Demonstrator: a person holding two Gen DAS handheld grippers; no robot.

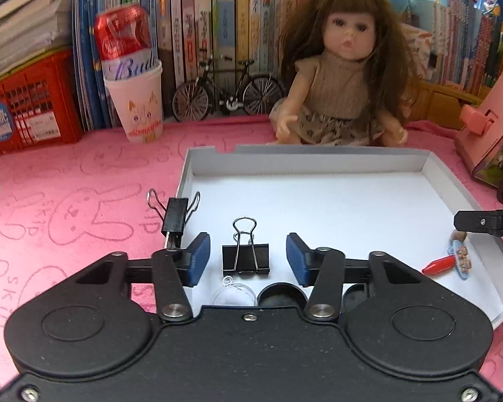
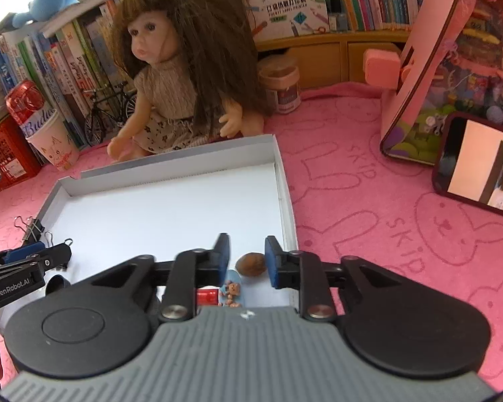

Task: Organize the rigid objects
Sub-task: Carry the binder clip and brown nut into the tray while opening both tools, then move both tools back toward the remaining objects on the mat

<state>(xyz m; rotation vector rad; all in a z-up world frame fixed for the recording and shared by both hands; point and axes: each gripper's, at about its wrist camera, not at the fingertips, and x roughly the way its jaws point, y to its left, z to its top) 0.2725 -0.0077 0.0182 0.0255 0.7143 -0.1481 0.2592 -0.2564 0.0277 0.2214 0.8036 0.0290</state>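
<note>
A shallow white tray (image 1: 305, 165) (image 2: 171, 164) lies on the pink cloth. In the left wrist view my left gripper (image 1: 248, 258) stands open around a black binder clip (image 1: 245, 258) that lies flat on the tray floor, with a gap at each pad. A second binder clip (image 1: 175, 215) (image 2: 33, 229) sits on the tray's left wall. A clear plastic piece (image 1: 233, 293) and a black round cap (image 1: 281, 296) lie just below the clip. My right gripper (image 2: 248, 259) is open, with a brown nut (image 2: 249, 263) resting on the tray between its pads. A blue bear charm (image 2: 232, 291) (image 1: 461, 258) and a red piece (image 2: 207, 296) (image 1: 439, 264) lie close by.
A doll (image 1: 338, 77) (image 2: 181, 67) sits behind the tray, beside a toy bicycle (image 1: 228, 93). A cup holding a red can (image 1: 134, 100) and a red crate (image 1: 26, 110) stand at the left. A phone (image 2: 479, 167), a pink stand (image 2: 429, 67) and a jar (image 2: 281, 83) are at the right.
</note>
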